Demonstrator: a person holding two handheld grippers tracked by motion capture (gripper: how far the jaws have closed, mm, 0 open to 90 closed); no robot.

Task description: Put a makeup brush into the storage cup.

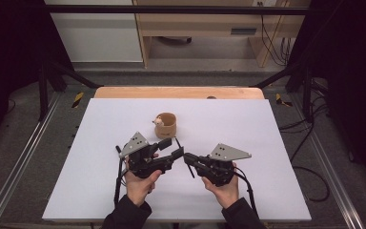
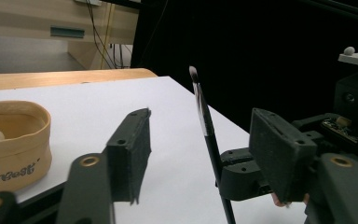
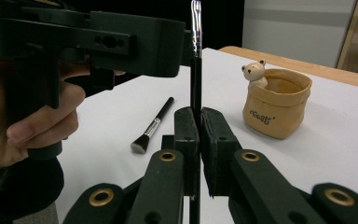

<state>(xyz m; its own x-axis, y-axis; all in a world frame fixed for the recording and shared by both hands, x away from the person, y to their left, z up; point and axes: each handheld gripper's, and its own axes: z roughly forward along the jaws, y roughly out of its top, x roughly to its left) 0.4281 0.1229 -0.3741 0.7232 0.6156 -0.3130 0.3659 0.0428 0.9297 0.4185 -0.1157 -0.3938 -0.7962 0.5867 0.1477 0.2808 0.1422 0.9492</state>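
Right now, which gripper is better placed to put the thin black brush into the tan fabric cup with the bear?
Right: the right gripper already clamps the thin black brush; the left gripper is open.

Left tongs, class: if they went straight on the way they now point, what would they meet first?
Probably the thin black brush held upright in the shut right tongs. In the left gripper view it stands just ahead, between the open left tongs. Depth is unclear; the tan pot sits off to one side.

Lab: black frame (image 1: 171,9), floor cables (image 1: 310,143)
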